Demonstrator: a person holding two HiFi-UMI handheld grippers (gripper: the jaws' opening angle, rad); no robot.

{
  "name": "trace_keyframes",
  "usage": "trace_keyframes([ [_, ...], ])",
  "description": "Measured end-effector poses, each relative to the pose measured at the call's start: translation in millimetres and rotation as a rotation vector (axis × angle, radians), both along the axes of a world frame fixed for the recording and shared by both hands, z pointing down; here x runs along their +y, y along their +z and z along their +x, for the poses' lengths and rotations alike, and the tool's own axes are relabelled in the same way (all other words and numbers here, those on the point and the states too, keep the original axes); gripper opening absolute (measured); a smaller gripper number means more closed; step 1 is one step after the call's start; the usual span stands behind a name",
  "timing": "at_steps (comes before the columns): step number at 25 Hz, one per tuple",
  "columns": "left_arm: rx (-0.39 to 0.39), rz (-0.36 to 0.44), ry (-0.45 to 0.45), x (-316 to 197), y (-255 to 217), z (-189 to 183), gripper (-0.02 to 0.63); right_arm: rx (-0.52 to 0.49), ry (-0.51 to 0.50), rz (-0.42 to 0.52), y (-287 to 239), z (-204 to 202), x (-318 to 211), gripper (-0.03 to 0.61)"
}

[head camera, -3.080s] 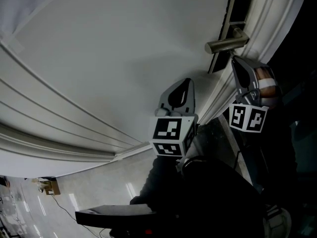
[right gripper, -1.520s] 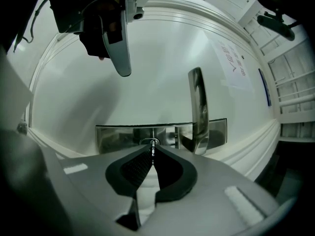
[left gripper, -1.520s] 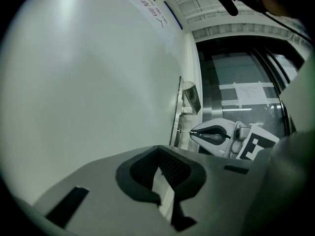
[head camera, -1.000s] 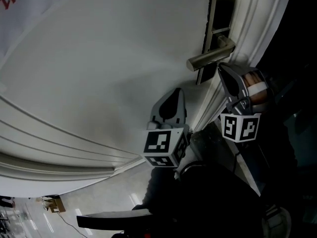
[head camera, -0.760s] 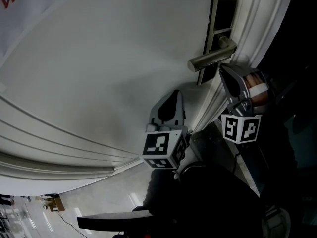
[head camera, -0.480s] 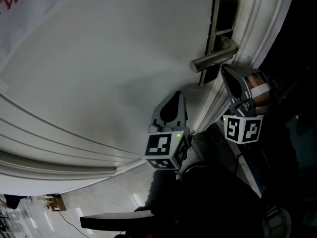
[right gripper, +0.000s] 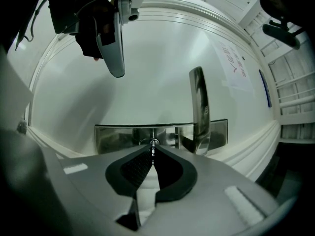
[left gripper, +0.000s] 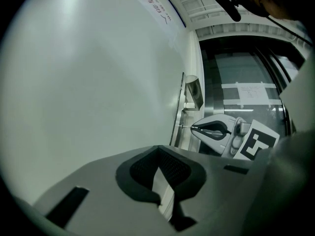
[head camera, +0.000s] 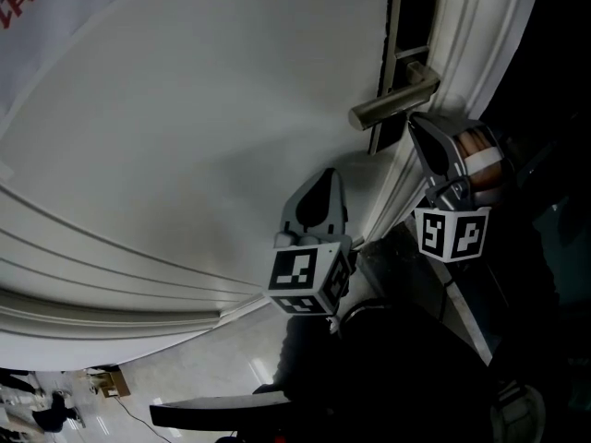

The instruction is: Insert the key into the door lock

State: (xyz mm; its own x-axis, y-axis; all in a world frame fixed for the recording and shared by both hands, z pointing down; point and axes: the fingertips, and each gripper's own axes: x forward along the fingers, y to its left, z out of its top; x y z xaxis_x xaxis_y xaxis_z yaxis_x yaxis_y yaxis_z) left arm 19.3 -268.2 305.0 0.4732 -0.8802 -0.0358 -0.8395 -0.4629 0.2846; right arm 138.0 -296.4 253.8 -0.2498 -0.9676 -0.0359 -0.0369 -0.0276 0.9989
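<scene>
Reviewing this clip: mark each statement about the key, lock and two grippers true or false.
1. The right gripper holds the key in its jaws. True.
2. The left gripper grips the door handle. False: it is clear of the handle, with its jaws together on nothing.
3. The key points at the keyhole in the metal lock plate. True.
4. In the right gripper view the handle is left of the keyhole. False: it is to the right.
</scene>
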Motion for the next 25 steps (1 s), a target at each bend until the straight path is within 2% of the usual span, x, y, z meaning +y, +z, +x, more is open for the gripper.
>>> trace_keyframes([
  [25,0.003,-0.001,0.009,-1.1,0.6,2.7,0.002,-0.002,-0.01,-0.005,-0.6,-1.2,-0.3,0.014],
])
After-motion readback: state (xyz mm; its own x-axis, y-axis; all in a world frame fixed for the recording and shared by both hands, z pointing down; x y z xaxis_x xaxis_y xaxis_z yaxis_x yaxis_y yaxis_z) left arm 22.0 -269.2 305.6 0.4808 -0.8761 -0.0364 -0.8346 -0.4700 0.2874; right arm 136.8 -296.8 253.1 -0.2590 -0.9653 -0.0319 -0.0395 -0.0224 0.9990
